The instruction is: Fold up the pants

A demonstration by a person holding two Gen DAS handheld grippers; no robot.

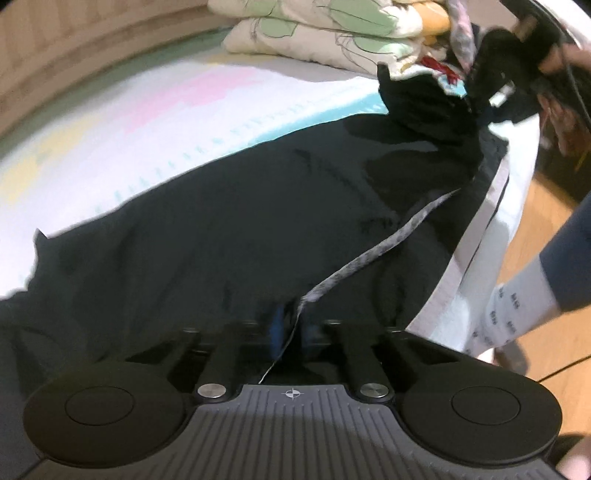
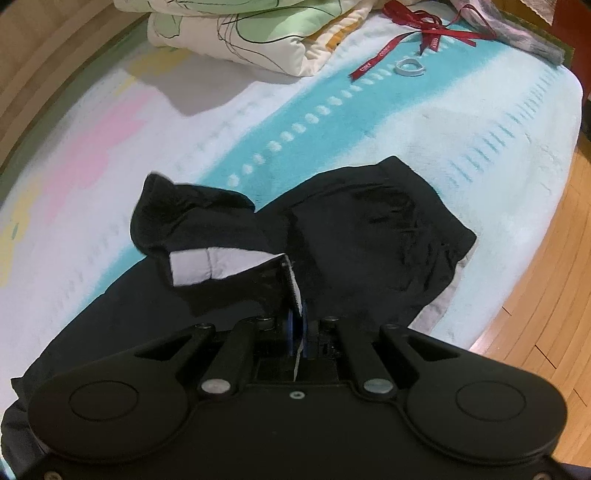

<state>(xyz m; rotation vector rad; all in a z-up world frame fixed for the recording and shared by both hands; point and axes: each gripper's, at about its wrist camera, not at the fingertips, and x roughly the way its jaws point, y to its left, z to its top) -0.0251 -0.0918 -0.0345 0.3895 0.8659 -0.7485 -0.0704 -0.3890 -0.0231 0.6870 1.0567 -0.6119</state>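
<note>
The black pants lie spread across the bed. In the left wrist view my left gripper is shut on the near edge of the cloth, where a grey-white seam strip runs away to the upper right. In the right wrist view my right gripper is shut on the pants at the waist end, pinching a white inner lining. A flap of waistband is turned over to the left. The right gripper with its hand also shows in the left wrist view, far right, holding the raised end.
A pastel striped blanket covers the bed. A folded cream and green quilt lies at the back. A red ribbon and a small white ring lie near it. Wood floor is to the right. The person's socked foot stands beside the bed.
</note>
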